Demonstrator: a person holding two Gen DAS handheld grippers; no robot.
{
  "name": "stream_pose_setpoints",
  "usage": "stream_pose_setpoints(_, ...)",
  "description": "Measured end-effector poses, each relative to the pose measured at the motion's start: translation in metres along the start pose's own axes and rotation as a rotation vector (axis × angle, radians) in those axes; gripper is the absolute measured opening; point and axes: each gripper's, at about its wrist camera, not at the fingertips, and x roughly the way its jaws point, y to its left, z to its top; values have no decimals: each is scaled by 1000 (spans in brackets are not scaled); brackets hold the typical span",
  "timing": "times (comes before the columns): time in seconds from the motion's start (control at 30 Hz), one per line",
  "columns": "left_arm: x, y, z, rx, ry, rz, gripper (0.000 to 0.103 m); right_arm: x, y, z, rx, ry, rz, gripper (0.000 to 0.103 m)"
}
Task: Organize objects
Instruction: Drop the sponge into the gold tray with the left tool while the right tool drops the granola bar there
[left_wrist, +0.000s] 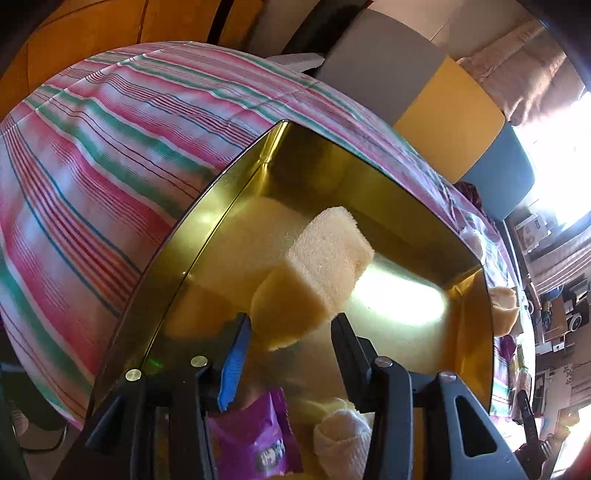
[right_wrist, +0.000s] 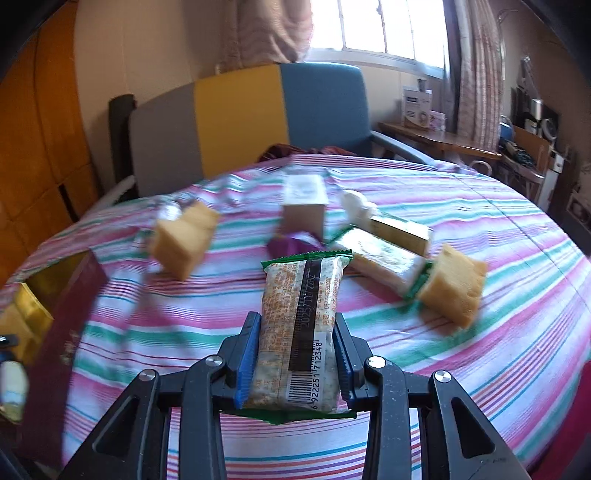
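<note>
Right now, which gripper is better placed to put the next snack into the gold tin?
Probably the left. The left gripper is over the gold tin, its open fingers flanking a yellow cake. The right gripper holds a green-edged snack pack over the striped cloth.

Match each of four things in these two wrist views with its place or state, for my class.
1. yellow cake piece
2. green-edged snack packet
3. purple wrapper
4. gold box

a. clamped in the right gripper
b. between the open left gripper's fingers, over the gold tin
c. lying on the striped cloth
d. low in the tin, near the left gripper's base

Pairs: 1-b, 2-a, 3-d, 4-c
</note>
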Motion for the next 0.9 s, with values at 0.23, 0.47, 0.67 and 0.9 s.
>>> stream_pose_setpoints(0.23, -42, -4, -2, -2, -149, -13, 45, -26, 68, 13, -81, -38, 178, 38)
stream_pose_setpoints(0.47, -65, -11, -24, 33, -222, 12, 45, -24, 168, 14, -209, 71, 405, 38)
stream_pose_setpoints(0.67, -69, -6, -36, 26, -219, 39, 45, -2, 249, 1, -313, 204, 510, 38)
stream_pose_setpoints(0.9, -76, 8, -37, -19, -245, 47, 45, 47, 298, -11, -285, 365, 482, 38)
